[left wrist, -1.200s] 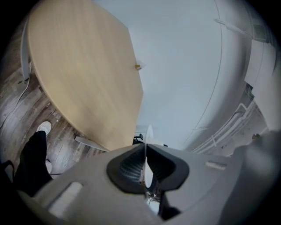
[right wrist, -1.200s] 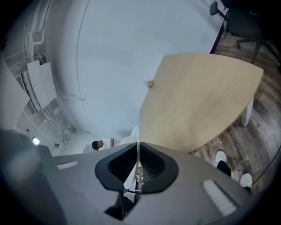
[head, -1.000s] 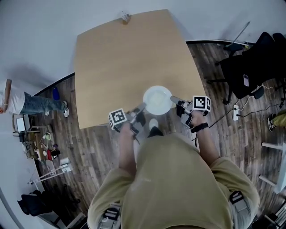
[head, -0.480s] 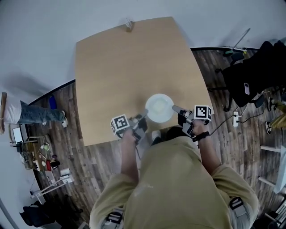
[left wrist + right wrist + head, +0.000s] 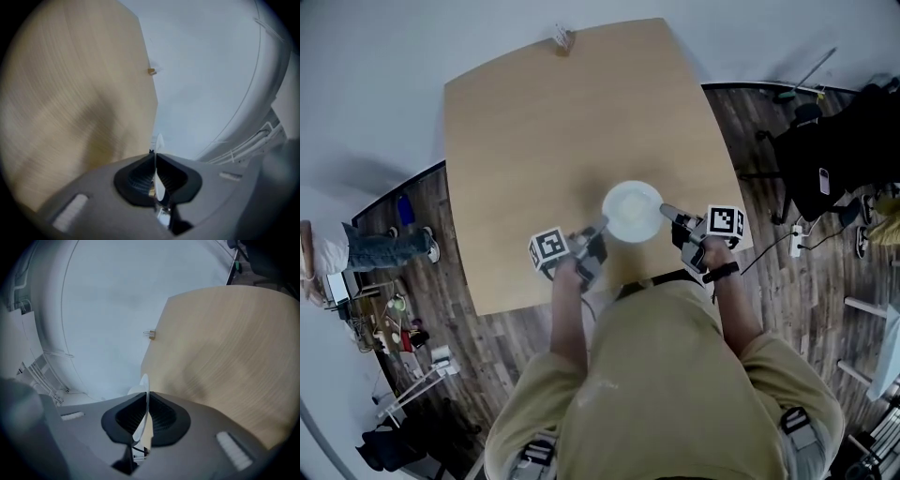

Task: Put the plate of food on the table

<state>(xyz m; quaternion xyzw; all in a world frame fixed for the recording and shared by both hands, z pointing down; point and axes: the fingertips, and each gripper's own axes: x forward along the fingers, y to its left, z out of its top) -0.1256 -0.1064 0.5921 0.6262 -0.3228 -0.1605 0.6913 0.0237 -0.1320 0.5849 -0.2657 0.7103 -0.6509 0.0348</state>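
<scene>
My left claw [image 5: 598,228] pinches the plate [image 5: 632,211] at its 8 o'clock rim, my right claw [image 5: 667,212] at 3 o'clock, over the table [image 5: 544,131] toward its 5 o'clock edge; next, I judge, lower it level, then let go.

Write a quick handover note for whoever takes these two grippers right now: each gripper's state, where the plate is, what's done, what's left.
Left gripper: shut on the left rim of the plate.
Right gripper: shut on its right rim.
Plate: held between both, over the near part of the table; whether it touches the top cannot be told.
Done: plate is over the table.
Left: lower it until it rests, open both jaws, draw back.
</scene>
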